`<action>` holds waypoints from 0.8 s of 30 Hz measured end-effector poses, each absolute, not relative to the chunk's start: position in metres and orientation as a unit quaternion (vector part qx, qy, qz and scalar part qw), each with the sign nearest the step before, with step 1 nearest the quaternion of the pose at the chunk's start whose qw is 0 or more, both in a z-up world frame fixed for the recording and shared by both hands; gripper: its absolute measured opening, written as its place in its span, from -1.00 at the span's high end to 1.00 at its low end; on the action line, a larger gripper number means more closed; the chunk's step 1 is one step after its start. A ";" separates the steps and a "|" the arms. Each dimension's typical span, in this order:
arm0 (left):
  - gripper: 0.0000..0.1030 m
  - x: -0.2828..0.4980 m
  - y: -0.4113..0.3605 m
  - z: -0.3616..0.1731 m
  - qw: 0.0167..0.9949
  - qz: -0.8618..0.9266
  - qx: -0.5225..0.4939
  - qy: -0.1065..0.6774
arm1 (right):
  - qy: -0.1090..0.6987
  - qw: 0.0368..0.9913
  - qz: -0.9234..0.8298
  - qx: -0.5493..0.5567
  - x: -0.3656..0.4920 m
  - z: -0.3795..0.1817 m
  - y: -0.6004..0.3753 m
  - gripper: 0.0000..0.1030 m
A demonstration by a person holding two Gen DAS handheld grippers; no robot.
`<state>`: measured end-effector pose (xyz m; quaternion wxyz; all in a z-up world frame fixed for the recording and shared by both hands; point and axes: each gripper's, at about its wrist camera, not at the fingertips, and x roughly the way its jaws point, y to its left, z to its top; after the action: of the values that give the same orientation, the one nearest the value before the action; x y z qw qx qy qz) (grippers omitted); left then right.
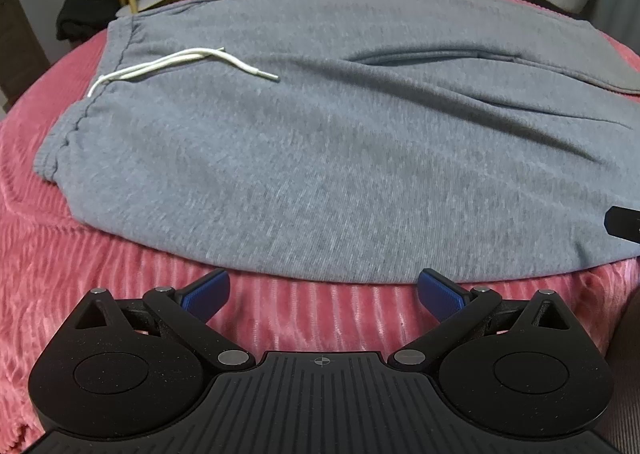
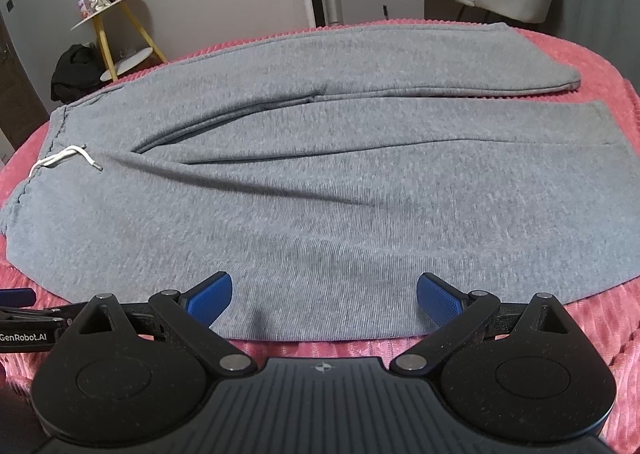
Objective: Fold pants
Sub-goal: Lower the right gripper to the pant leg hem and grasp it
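A bed covered by a pink ribbed blanket (image 2: 592, 66) fills the scene, and the grey pants (image 2: 320, 190) lie flat across most of it, waistband at the left and both legs running to the right, the far leg (image 2: 440, 62) split away from the near one by a narrow gap. Nothing is folded yet, so the first lengthwise fold looks to be the step in hand. A slanting crease runs through the near leg from the crotch; if it is folded over as it lies, it will probably be pressed into the stack. The left tongs (image 1: 323, 294) hover just short of the near edge of the pants at the waist end, jaws spread wide and holding nothing; the right tongs (image 2: 324, 300) hang over the near hem farther right, equally wide and empty. The blanket's plush ribs sit right under that edge, so a low pinch could catch blanket along with cloth and drag both. Unequal lifts from the two tongs would likely skew the fold. The white drawstring (image 1: 180, 62) lies loose on the waistband and could slip out or bunch inside the fold.
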<state>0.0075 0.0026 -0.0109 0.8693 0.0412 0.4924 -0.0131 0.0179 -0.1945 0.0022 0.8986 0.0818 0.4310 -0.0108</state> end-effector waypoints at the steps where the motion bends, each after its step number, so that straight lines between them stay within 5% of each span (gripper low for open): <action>1: -1.00 0.008 0.003 -0.011 0.869 -0.013 0.041 0.493 | 0.432 0.898 -0.009 0.084 0.019 0.002 -0.195 -0.92; 12: -1.00 0.018 0.003 0.005 0.873 -0.013 0.042 0.486 | 0.468 0.869 -0.013 0.159 0.051 -0.006 -0.227 -0.92; 24: -1.00 0.138 0.003 0.031 0.918 0.096 -0.005 0.385 | 0.521 0.838 -0.109 0.122 0.117 -0.040 -0.272 -0.93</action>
<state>0.1382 0.0026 0.0307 0.9178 -0.0047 0.3852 0.0955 0.1168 -0.2721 -0.0399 0.8379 0.1219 0.5208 -0.1086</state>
